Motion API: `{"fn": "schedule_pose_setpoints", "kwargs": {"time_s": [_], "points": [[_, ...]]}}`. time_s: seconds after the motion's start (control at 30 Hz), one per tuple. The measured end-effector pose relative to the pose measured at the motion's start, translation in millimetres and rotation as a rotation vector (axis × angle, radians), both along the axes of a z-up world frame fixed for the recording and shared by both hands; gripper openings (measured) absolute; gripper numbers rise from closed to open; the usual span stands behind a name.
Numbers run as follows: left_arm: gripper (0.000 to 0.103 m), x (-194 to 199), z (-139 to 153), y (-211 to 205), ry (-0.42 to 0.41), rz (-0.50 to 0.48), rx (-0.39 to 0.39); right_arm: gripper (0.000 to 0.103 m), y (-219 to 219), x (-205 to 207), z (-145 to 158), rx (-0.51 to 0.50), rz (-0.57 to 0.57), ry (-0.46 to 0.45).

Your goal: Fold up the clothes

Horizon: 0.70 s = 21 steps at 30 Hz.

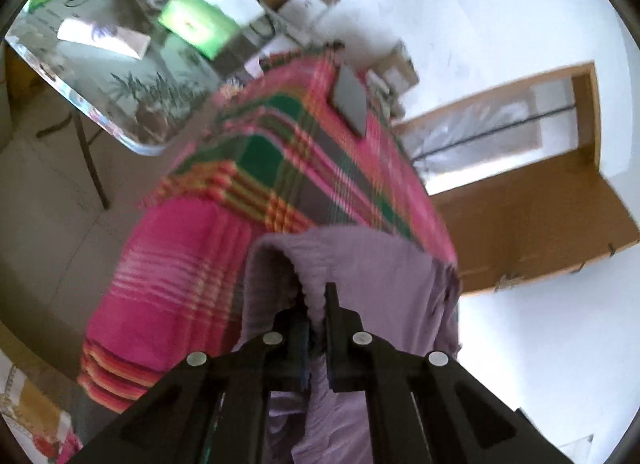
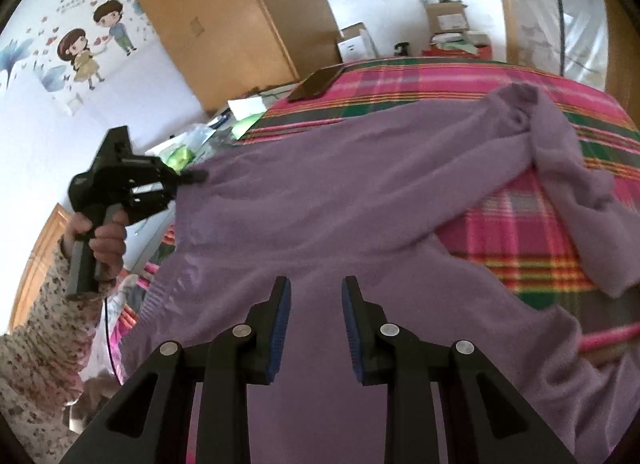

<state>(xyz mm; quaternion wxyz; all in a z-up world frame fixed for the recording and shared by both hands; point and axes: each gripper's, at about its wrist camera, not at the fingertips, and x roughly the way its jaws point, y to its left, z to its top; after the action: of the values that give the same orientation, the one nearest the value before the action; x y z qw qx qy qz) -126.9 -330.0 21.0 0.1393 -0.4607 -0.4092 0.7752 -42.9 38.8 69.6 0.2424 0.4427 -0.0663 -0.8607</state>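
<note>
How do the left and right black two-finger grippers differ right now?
Left gripper has its jaws closed on a ribbed edge of the purple knit sweater; right gripper has its jaws open, gripping nothing. The left pinches the garment at its edge and pulls that edge up; the right hovers over the sweater's middle. Both are black, hand-held, and over the pink plaid bedspread.

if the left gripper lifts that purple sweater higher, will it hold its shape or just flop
Likely flop: the purple sweater already drapes limply from the left gripper. Its sleeve lies crumpled, so it would probably trail. The ribbed hem looks grippy, unlikely to slip.
</note>
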Motion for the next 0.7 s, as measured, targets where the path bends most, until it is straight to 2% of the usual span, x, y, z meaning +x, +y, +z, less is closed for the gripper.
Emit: {"fn": "schedule_pose_setpoints", "kwargs": {"time_s": [0.1, 0.2, 0.27, 0.37, 0.43, 0.7], "points": [[0.005, -2.7, -2.0, -12.6, 0.011, 0.035, -0.018, 0.027, -10.0, -9.3, -3.5, 0.008, 0.017, -0.002], [0.005, -11.5, -25.8, -18.2, -0.061, 0.059, 0.007, 0.027, -19.5, -17.5, -8.7, 0.016, 0.029, -0.009], [0.005, -15.9, -34.5, -20.0, -0.080, 0.076, 0.011, 0.027, -25.1, -21.8, -13.5, 0.021, 0.031, -0.019], [0.005, -22.0, -28.5, -24.0, -0.056, 0.102, 0.007, 0.027, -32.0, -23.2, -16.2, 0.013, 0.056, -0.030], [0.005, -24.9, -25.7, -17.1, -0.045, 0.071, -0.068, 0.027, -39.8, -19.1, -15.6, 0.001, 0.103, -0.025], [0.006, -15.2, -26.4, -10.7, -0.054, 0.062, -0.108, 0.030, -85.1, 15.5, -5.9, -0.053, 0.388, 0.015]]}}
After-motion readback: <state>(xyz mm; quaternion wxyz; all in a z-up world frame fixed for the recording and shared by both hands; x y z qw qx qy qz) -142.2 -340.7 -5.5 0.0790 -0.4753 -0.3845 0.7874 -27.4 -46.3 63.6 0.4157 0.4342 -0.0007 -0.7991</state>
